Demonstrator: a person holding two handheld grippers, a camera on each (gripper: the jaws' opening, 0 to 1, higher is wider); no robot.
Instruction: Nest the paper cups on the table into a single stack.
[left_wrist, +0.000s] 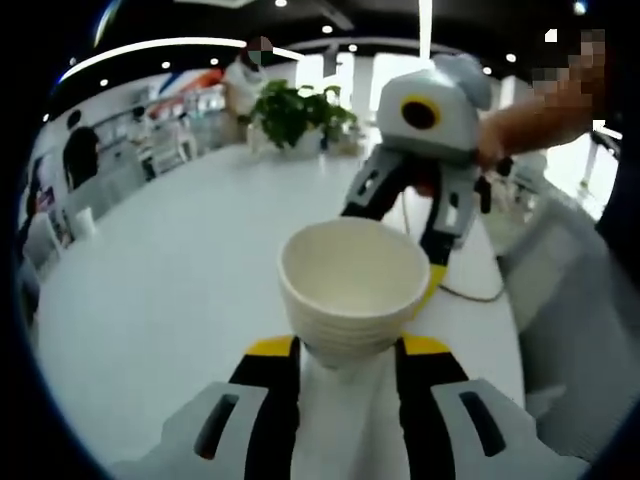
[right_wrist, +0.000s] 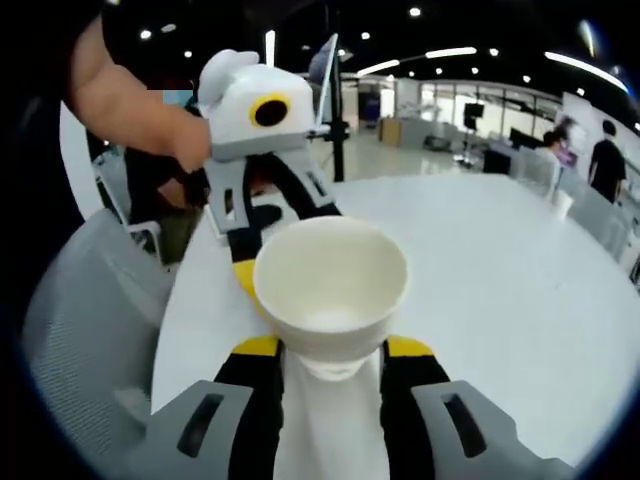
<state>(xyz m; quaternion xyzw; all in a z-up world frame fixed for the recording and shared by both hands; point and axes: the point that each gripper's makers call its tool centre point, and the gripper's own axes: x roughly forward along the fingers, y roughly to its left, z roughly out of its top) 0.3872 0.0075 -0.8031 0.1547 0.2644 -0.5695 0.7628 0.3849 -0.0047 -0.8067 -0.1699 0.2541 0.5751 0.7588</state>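
Observation:
A stack of nested white paper cups stands mouth up between the yellow tips of my left gripper, which is shut on its lower part. Several rims show as ridges down its side. My right gripper reaches in from behind; one yellow fingertip touches the stack's right side and the other is hidden behind it. In the right gripper view the same white cup stack sits between my right gripper's yellow tips, held at its narrow base. The left gripper's yellow fingertip rests against its left side.
The cups are over a large white table. A potted green plant stands at its far end. A grey mesh chair sits by the table edge. A person's arm holds the left gripper. People stand in the background.

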